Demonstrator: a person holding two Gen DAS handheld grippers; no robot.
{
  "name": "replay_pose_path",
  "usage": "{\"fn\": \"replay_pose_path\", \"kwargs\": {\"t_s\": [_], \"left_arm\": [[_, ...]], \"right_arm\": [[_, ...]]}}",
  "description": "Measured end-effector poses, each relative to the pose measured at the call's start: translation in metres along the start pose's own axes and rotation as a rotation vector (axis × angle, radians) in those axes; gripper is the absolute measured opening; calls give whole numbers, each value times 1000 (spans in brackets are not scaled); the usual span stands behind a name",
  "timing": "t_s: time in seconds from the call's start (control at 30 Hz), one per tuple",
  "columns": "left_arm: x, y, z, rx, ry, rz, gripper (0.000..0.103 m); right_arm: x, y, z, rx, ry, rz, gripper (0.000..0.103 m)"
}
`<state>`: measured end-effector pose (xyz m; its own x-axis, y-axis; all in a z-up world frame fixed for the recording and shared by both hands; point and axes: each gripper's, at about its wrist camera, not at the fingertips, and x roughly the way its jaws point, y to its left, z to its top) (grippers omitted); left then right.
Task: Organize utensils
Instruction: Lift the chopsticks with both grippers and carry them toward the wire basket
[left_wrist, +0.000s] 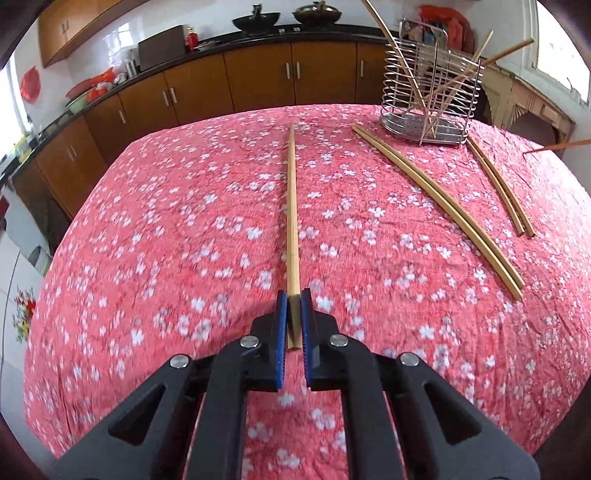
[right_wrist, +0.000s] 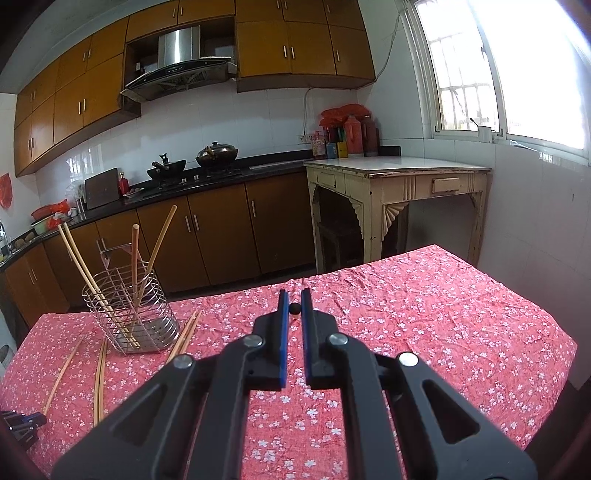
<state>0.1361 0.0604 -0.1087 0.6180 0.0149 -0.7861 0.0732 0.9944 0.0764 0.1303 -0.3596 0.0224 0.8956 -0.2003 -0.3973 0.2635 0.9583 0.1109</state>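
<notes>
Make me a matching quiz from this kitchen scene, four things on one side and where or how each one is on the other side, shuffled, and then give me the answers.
Column A
1. left tongs
2. wire holder
3. lidded wok
4. loose chopstick pair

Column B
a. sitting on the black counter
b. shut on a single chopstick that points straight ahead
c. lying flat on the floral cloth
d. standing upright on the cloth with chopsticks leaning inside

Pairs: 1-b, 2-d, 3-a, 4-c
</notes>
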Motion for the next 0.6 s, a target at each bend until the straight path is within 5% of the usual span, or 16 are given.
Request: {"fn": "replay_pose_path", "kwargs": {"t_s": [0.27,0.6], "left_arm": [[35,18,47,-10,17,8,7],[26,8,33,41,-13,11,8]], "right_arm": [[-1,1,1,0,-2,-2,7],[0,0,1,7,-3,-1,7]]}}
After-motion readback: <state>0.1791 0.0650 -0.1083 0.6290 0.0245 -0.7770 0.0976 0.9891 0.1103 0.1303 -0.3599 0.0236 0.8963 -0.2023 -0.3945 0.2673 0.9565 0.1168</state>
